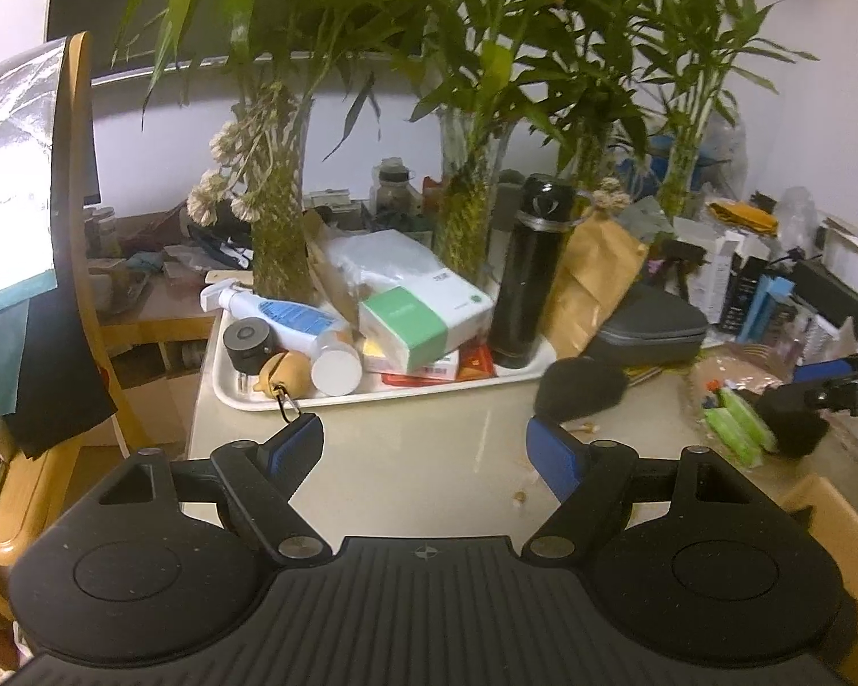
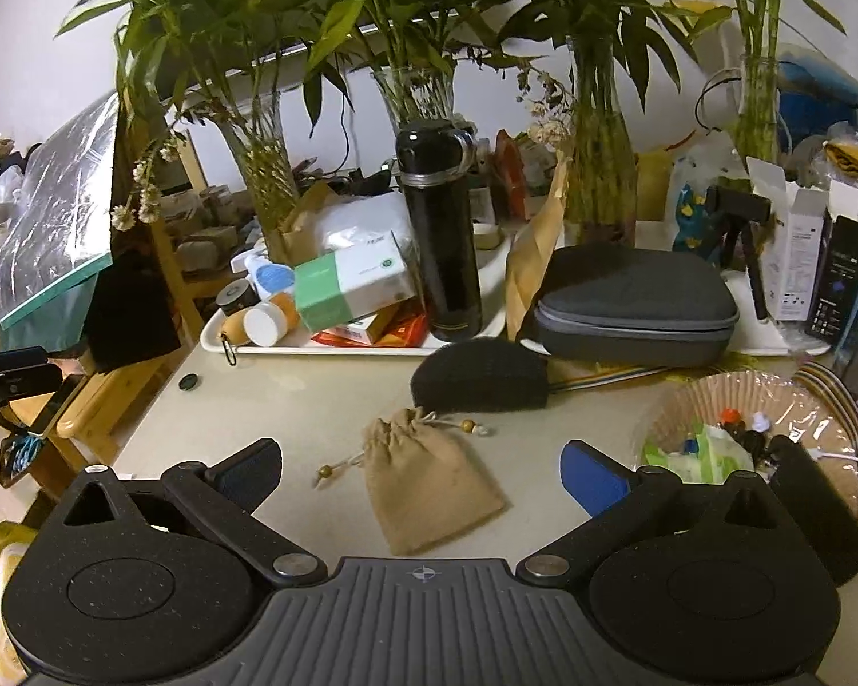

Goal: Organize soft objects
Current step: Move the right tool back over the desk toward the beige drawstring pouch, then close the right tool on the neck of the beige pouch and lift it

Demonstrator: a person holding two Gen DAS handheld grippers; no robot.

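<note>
A tan drawstring pouch (image 2: 429, 486) lies flat on the beige table, between the fingers of my right gripper (image 2: 423, 477), which is open and empty just above it. A black knitted pouch (image 2: 480, 380) lies behind it near the tray; it also shows in the left wrist view (image 1: 580, 391). My left gripper (image 1: 426, 449) is open and empty over bare table in front of the white tray (image 1: 372, 397). The right gripper shows at the far right of the left wrist view (image 1: 841, 386). A woven basket (image 2: 715, 400) holds small items at the right.
The white tray (image 2: 337, 349) holds a black flask (image 2: 440, 234), a green-white box (image 2: 349, 286), bottles and packets. A grey zip case (image 2: 635, 303) sits behind the black pouch. Glass vases of bamboo (image 2: 598, 160) line the back. A wooden chair (image 1: 57, 286) stands left.
</note>
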